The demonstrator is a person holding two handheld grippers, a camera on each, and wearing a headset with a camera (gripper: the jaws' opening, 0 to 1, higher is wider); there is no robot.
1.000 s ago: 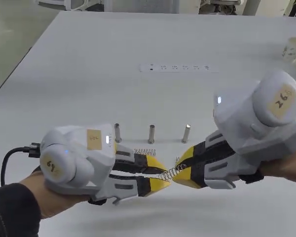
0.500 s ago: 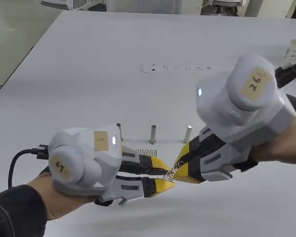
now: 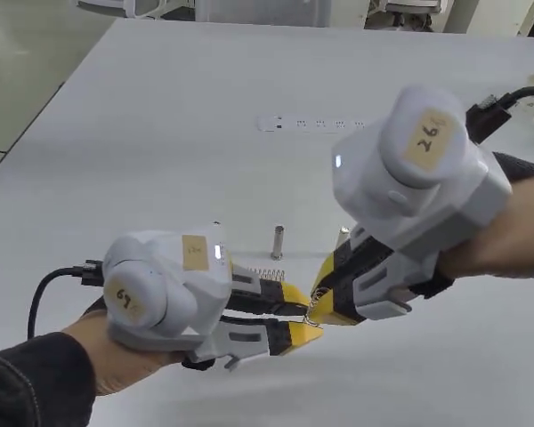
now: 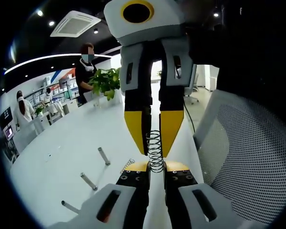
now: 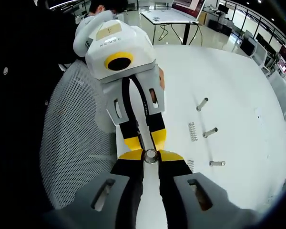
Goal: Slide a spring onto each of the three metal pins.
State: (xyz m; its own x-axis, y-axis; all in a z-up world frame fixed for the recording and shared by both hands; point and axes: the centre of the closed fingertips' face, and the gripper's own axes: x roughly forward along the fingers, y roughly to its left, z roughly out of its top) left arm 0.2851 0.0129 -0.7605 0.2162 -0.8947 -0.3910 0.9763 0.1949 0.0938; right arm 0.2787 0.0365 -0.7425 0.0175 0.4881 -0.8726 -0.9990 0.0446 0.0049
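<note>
A small coil spring (image 4: 155,150) is pinched between both grippers, which meet tip to tip above the white table (image 3: 160,133). My left gripper (image 4: 155,172) is shut on its near end, and my right gripper (image 5: 150,156) is shut on the other end, where the spring (image 5: 150,155) shows as a ring. In the head view the left gripper (image 3: 307,323) and the right gripper (image 3: 319,307) nearly hide the spring (image 3: 310,312). Three upright metal pins stand in a row behind; the middle pin (image 3: 278,240) is bare. A loose spring (image 3: 267,273) lies in front of them.
A white power strip (image 3: 313,124) lies farther back on the table. A black cable (image 3: 507,96) runs off the right gripper. In the right gripper view a second loose spring (image 5: 190,165) lies near the pins (image 5: 210,132). A mesh chair (image 4: 248,152) stands beside the table.
The right gripper has swung left and up and closed in on the left gripper. The spring stretched between the tips is now squeezed short and mostly hidden.
</note>
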